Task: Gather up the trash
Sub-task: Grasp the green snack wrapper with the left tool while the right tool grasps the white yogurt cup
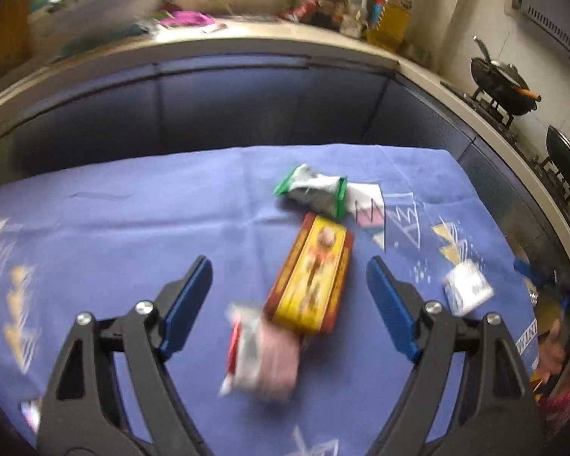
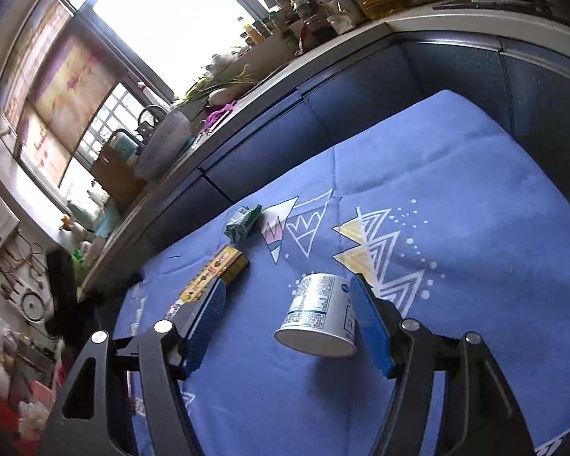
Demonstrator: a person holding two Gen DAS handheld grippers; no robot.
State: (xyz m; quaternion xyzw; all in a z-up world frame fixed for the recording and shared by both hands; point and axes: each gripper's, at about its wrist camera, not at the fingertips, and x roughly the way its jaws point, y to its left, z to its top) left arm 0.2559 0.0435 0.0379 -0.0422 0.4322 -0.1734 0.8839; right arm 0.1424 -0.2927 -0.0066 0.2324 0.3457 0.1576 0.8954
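Trash lies scattered on a blue cloth [image 1: 133, 209] printed with white and yellow triangles, spread over a table. In the left wrist view, going left to right, a blurred pink-and-white crumpled wrapper [image 1: 264, 355] sits nearest the camera, touching the near end of a flat yellow-and-red cardboard box [image 1: 311, 275]; beyond that is a crumpled silver wrapper with green ends [image 1: 313, 190], and far right a small white paper cup [image 1: 467, 288] on its side. The left gripper [image 1: 288, 281] is spread wide and holds nothing, the pink wrapper and the box between its blue pads. The right wrist view shows the box [image 2: 216, 273] and green-ended wrapper [image 2: 243, 222] at left, and gives the cup [image 2: 319, 315] sharply: printed label, mouth towards the camera. The right gripper [image 2: 287, 296] is also wide open, the cup beside its right pad; whether they touch is unclear. A cluttered kitchen counter [image 2: 269, 76] runs behind the table.
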